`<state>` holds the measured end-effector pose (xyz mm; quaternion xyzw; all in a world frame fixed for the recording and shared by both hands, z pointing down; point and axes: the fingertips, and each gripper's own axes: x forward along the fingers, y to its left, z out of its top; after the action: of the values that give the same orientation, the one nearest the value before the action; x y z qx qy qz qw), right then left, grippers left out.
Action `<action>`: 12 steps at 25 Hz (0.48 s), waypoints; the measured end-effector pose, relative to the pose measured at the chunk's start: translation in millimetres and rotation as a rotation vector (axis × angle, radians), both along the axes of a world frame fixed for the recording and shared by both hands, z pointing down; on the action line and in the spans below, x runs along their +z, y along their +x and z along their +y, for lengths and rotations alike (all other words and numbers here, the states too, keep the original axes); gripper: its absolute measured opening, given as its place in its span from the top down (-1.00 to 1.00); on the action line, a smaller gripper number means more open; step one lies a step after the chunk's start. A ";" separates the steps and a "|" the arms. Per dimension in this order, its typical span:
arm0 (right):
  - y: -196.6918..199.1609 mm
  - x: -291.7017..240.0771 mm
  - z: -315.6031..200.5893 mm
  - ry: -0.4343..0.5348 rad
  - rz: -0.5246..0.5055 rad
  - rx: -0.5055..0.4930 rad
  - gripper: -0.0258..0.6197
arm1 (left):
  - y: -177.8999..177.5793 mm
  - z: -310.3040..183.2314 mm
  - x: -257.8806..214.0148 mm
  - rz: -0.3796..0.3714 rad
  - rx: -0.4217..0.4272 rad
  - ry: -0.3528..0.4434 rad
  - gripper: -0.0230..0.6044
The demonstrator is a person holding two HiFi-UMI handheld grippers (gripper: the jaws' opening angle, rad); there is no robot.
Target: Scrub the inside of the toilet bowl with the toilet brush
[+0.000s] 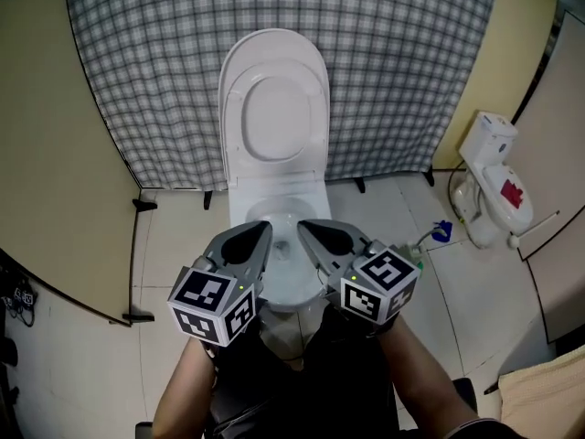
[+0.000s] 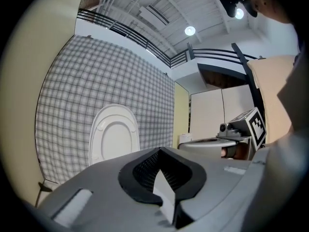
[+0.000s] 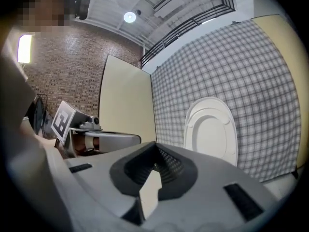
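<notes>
Bowl of the white ceramic toilet (image 1: 247, 204) sits straight ahead on the tiled floor (image 1: 183, 236), directly under both grippers. Most of its inside is covered by them; only a sliver of basin shows between the two. Bowl front edge is lost behind the grippers and the person's dark clothing. White oval lid (image 1: 274, 108) stands raised against the grey-and-white checked curtain (image 1: 164, 62), whose top and side edges are cut off by the frame. Left gripper (image 1: 263, 230) and right gripper (image 1: 303, 228) are held side by side, tips nearly meeting over the basin. Each gripper view shows its own jaws together with nothing between them: left (image 2: 159, 151), right (image 3: 154, 146). Neither gripper view shows the bowl, only the lid (image 2: 114, 137) (image 3: 211, 129). Forearms are cut off at the lower edge. A small blue item (image 1: 443, 230) lies on the floor near the second toilet, too small to identify. Counts: two toilets, the second a smaller white one with a red mark (image 1: 494, 181) at right, partly past a beige panel; two grippers; two black-and-white marker cubes (image 1: 212, 302) (image 1: 379, 283); one curtain; three round ceiling lights in the left gripper view.
</notes>
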<state>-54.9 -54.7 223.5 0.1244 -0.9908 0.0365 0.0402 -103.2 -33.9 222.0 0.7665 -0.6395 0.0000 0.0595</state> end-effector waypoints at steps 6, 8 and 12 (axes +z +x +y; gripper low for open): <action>-6.2 -22.9 11.4 0.037 -0.007 -0.034 0.87 | -8.7 1.1 -19.7 0.017 0.006 0.002 0.90; -2.2 -32.7 11.7 0.037 -0.015 -0.033 0.87 | -6.2 3.7 -31.8 0.023 0.009 0.008 0.90; 7.3 -41.8 17.7 0.024 -0.028 -0.039 0.87 | 2.3 14.5 -38.9 0.027 0.004 -0.004 0.90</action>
<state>-47.6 -37.0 181.7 0.1048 -0.9938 0.0254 0.0253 -100.9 -19.3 183.1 0.7676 -0.6371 -0.0089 0.0695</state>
